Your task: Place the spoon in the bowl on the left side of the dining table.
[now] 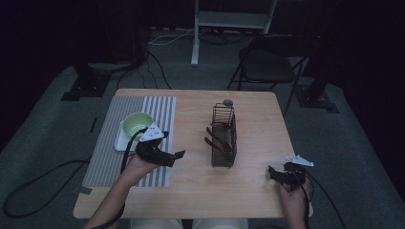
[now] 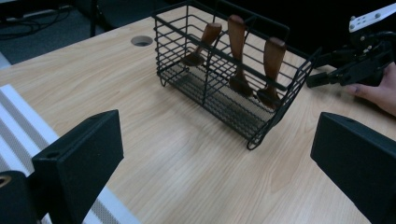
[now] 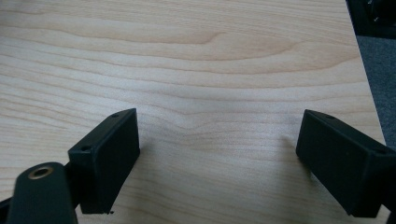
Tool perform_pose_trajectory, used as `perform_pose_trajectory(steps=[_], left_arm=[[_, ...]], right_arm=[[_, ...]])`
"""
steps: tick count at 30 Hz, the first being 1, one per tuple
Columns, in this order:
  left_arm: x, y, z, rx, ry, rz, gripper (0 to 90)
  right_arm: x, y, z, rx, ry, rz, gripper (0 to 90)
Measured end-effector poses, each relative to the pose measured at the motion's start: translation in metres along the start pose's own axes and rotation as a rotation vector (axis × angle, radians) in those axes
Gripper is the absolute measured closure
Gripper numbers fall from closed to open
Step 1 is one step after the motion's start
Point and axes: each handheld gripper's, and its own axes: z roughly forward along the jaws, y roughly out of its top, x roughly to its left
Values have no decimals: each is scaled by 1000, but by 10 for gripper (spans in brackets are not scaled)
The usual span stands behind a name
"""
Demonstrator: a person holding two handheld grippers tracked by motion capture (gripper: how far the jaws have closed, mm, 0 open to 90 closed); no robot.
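I am holding my left claw [image 1: 177, 153] above the desk [image 1: 248, 186], just off the edge of the striped mat [image 1: 107, 148], with its jaws spread wide and nothing between them. It is pointing toward the black wire basket [image 2: 229, 88], which is standing near the middle of the desk with three wooden-handled utensils [image 2: 236, 51] leaning inside it. Behind my left hand [image 1: 138, 164], a green bowl [image 1: 135, 124] is sitting on the mat. My right claw [image 1: 271, 172] is resting low near the front right corner of the desk, jaws also wide apart and gripping nothing, with bare wood grain between them. A folding chair [image 1: 267, 64] is standing beyond the far edge.
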Motion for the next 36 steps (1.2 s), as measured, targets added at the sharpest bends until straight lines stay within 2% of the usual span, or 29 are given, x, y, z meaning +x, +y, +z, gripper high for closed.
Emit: perform_pose_trajectory(steps=[2,3,11,12,14,15,20,27,30,36], left_arm=[[0,0,0,0,0,0,23],[0,8,7,1,-6,2,23],[-3,23,18,-10,-13,14,51],[-3,25,20,-8,0,20,51],[-3,25,20,-8,0,20,51],[-3,31,25,-5,-1,23,51],[-4,38,32,-11,-2,32,51],[-1,47,41,-13,-17,14,52],[-3,53,47,-17,-9,32,84],[-1,63,62,-6,-16,28,87]], right_arm=[[0,0,0,0,0,0,127],[0,0,0,0,0,0,127],[0,0,0,-1,0,-2,127],[0,0,0,-1,0,-2,127],[0,0,0,0,0,-1,127],[0,0,0,-1,0,-2,127],[0,0,0,-1,0,-2,127],[0,0,0,-1,0,-1,127],[0,0,0,-1,0,-1,127],[0,0,0,-1,1,-2,128]])
